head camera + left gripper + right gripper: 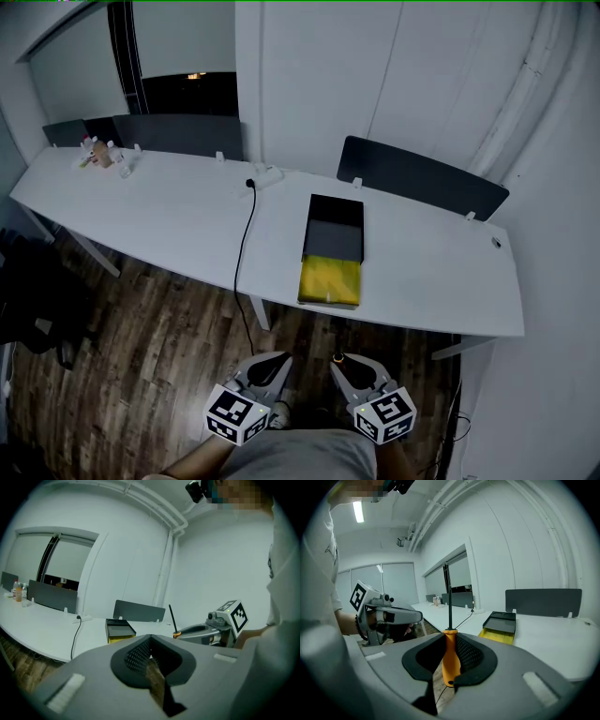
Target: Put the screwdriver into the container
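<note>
An orange-handled screwdriver [450, 660] with a black shaft stands upright between the jaws of my right gripper [450, 639], which is shut on the handle. Only an orange speck of the screwdriver [336, 358] shows in the head view, at the tip of the right gripper [343, 362]. The left gripper view shows the shaft [172, 618] rising from the right gripper [197, 631]. My left gripper [272, 362] [150, 639] has its jaws together and holds nothing. Both hang over the floor, short of the table. The black and yellow container [331, 253] [119, 630] [501, 626] lies on the white table [169, 225].
A black cable [246, 244] runs from a power strip [265, 175] across the table and down over its front edge. Bottles [98, 152] stand at the far left. Dark divider panels [422, 178] line the table's back. Wooden floor [159, 356] lies between me and the table.
</note>
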{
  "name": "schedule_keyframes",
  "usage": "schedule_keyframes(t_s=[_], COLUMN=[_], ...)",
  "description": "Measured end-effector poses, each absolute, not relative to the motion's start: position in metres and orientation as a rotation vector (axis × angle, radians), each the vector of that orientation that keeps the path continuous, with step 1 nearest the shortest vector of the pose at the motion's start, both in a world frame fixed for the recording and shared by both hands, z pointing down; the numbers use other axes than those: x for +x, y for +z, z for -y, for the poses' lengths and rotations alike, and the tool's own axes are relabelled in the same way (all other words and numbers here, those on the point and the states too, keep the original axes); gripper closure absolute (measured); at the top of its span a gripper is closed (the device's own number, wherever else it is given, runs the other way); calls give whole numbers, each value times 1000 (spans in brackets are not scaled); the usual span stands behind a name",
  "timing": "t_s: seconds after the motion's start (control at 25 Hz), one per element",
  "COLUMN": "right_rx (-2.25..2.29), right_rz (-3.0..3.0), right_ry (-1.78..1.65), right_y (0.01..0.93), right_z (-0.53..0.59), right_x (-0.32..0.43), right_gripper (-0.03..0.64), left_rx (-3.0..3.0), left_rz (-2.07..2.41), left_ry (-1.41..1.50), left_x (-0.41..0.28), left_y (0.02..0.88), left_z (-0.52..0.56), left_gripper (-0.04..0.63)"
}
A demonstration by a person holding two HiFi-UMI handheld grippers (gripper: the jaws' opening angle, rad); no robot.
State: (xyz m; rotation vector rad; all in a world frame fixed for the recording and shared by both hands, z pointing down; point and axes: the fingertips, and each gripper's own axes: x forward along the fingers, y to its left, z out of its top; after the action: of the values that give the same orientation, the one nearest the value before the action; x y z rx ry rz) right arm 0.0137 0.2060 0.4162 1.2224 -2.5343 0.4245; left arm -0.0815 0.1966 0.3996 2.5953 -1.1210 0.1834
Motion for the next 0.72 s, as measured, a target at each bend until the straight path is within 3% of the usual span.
schedule_keyframes(t_s=[0.72], right_rx=[1183], right_rz=[2552], right_ry=[406], right_y=[421], right_z=[-183], right_x=[-1], right_gripper=[531], left_rx=[2580], left_rz=[1157], left_ry=[166], left_x=[-95], left_y=[406], left_z=[-172], left_gripper=[595])
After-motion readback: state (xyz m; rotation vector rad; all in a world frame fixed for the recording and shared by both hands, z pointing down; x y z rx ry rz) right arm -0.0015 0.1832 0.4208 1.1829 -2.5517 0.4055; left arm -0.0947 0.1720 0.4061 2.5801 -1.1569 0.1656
